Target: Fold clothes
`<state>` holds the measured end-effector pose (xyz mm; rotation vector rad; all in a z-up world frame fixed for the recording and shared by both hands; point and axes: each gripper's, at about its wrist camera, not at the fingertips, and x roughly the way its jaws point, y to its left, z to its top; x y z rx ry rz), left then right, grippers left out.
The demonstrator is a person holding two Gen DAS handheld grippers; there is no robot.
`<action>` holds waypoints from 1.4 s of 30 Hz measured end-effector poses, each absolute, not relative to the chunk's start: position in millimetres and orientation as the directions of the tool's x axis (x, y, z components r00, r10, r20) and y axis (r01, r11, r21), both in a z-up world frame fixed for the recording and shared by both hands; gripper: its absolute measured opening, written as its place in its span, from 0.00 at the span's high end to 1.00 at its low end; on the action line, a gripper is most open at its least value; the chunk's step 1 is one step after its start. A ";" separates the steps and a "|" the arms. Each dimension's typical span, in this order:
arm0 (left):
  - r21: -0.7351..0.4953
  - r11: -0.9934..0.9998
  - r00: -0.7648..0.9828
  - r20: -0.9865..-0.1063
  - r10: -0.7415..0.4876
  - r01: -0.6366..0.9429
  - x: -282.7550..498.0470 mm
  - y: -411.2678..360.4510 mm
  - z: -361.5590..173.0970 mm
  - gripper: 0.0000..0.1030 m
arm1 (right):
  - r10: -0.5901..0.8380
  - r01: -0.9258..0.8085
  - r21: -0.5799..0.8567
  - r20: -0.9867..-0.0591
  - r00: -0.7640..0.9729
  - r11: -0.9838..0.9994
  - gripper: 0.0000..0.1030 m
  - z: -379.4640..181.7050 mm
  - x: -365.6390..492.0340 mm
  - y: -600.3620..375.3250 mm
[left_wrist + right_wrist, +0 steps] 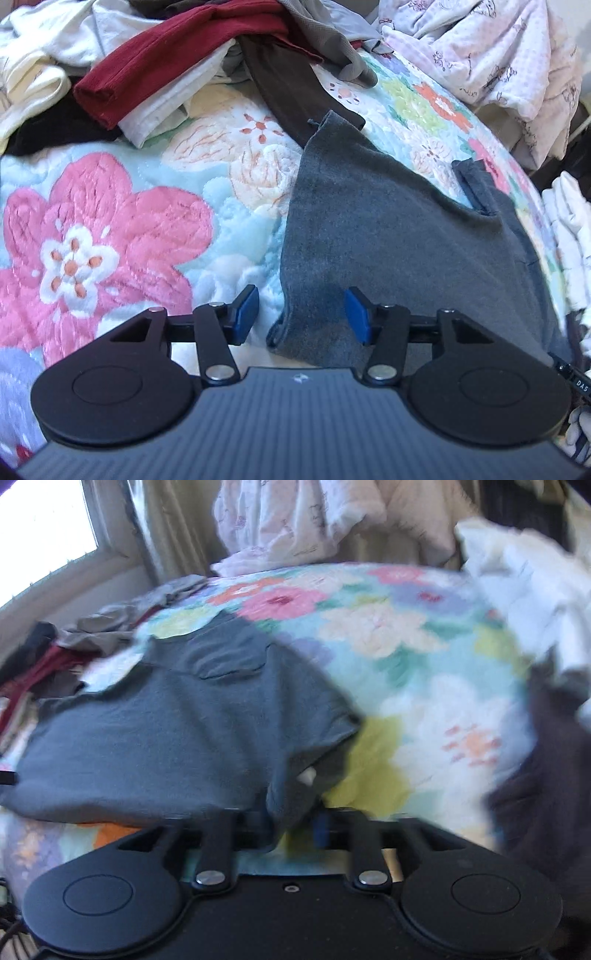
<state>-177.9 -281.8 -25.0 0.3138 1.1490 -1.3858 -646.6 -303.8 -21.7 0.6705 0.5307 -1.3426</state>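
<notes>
Grey shirt [388, 236]: spread flat on floral quilt [110, 229], easing a fold
Left gripper [302, 315]: jaws apart, straddling its edge
Right gripper [291, 821]: clamped on a corner, probably to carry it over

Count: one grey T-shirt [388, 240] spread on one floral quilt [110, 229], one maroon garment [177, 62], one dark brown garment [291, 92], two grippers, left [301, 314] and right [291, 825].

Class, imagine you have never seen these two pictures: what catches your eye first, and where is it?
A grey T-shirt lies spread on a bright floral quilt, right of centre. The open left gripper hovers at its near corner; the right gripper pinches its edge. Behind, a dark red garment tops a heap.
</notes>
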 end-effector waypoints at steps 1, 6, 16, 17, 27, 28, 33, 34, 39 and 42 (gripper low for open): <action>-0.465 0.245 -0.241 -0.760 -0.604 0.851 -175.3 -279.5 -24.2 0.47 | -0.713 0.986 0.130 -0.682 0.164 0.102 0.55 -13.6 -645.3 -299.2; -0.579 0.258 -0.322 -0.710 -0.626 0.774 -175.1 -267.5 -20.9 0.42 | -0.773 0.982 0.109 -0.605 0.189 0.154 0.55 27.3 -638.2 -277.1; -0.594 0.258 -0.331 -0.699 -0.633 0.762 -184.4 -258.9 -18.6 0.39 | -0.556 0.868 0.106 -0.729 0.400 0.486 0.60 -16.5 -560.5 -290.5; -0.603 0.263 -0.336 -0.697 -0.634 0.753 -181.6 -258.8 -19.9 0.38 | -0.545 0.876 0.128 -0.738 0.397 0.465 0.60 -23.7 -564.4 -294.2; -0.640 0.317 -0.377 -0.708 -0.598 0.700 -184.0 -271.3 -44.0 0.22 | -0.542 0.841 0.235 -0.673 0.502 0.487 0.47 12.9 -561.5 -290.6; -0.664 0.323 -0.388 -0.691 -0.610 0.674 -183.7 -273.0 -47.9 0.16 | -0.555 0.847 0.206 -0.676 0.485 0.490 0.47 12.3 -557.8 -291.7; -0.673 0.322 -0.314 -0.644 -0.698 0.666 -191.7 -276.5 -49.1 0.84 | -0.581 0.873 0.145 -0.694 0.425 0.465 0.47 6.2 -550.9 -298.4; -0.609 0.296 -0.280 -0.672 -0.686 0.736 -198.9 -279.9 -45.1 0.85 | -0.581 0.875 0.149 -0.695 0.424 0.461 0.47 5.6 -550.9 -299.3; -0.502 0.140 -0.239 -0.617 -0.750 0.854 -228.9 -281.7 -16.4 0.85 | -0.595 0.876 0.135 -0.685 0.421 0.464 0.47 7.1 -552.3 -299.3; -0.361 0.031 -0.193 -0.567 -0.801 0.932 -258.1 -283.4 8.6 0.85 | -0.612 0.889 0.145 -0.677 0.409 0.434 0.46 8.2 -564.6 -299.0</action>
